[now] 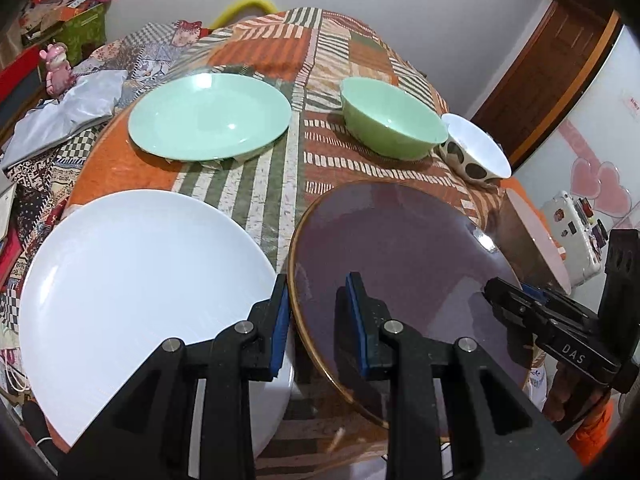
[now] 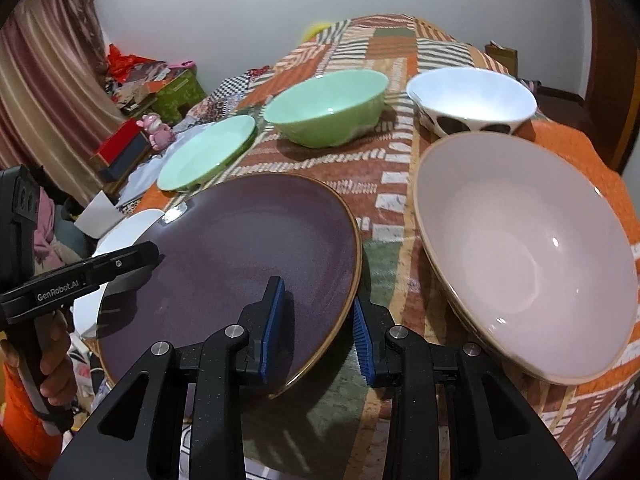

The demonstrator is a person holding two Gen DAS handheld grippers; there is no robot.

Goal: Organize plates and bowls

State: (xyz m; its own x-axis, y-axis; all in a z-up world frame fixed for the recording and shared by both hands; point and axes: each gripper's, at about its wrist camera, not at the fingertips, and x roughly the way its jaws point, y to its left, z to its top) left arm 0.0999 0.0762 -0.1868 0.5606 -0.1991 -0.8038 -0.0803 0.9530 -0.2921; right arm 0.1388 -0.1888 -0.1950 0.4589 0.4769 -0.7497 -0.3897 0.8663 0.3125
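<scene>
A purple plate (image 1: 400,256) with a gold rim sits at the table's near edge; it also shows in the right wrist view (image 2: 248,248). My left gripper (image 1: 318,320) is open, its fingers straddling the plate's left rim. My right gripper (image 2: 318,324) is open, its fingers straddling the plate's right rim; it also shows in the left wrist view (image 1: 504,300). A white plate (image 1: 132,300) lies left of the purple one. A mint plate (image 1: 208,116), a green bowl (image 1: 392,120), a spotted white bowl (image 1: 476,152) and a large pinkish bowl (image 2: 528,252) stand around.
The table carries an orange, green and white patterned cloth (image 1: 280,184). Clutter, boxes and a pink figurine (image 1: 58,68) sit off the left side. A white appliance (image 1: 576,120) stands to the right.
</scene>
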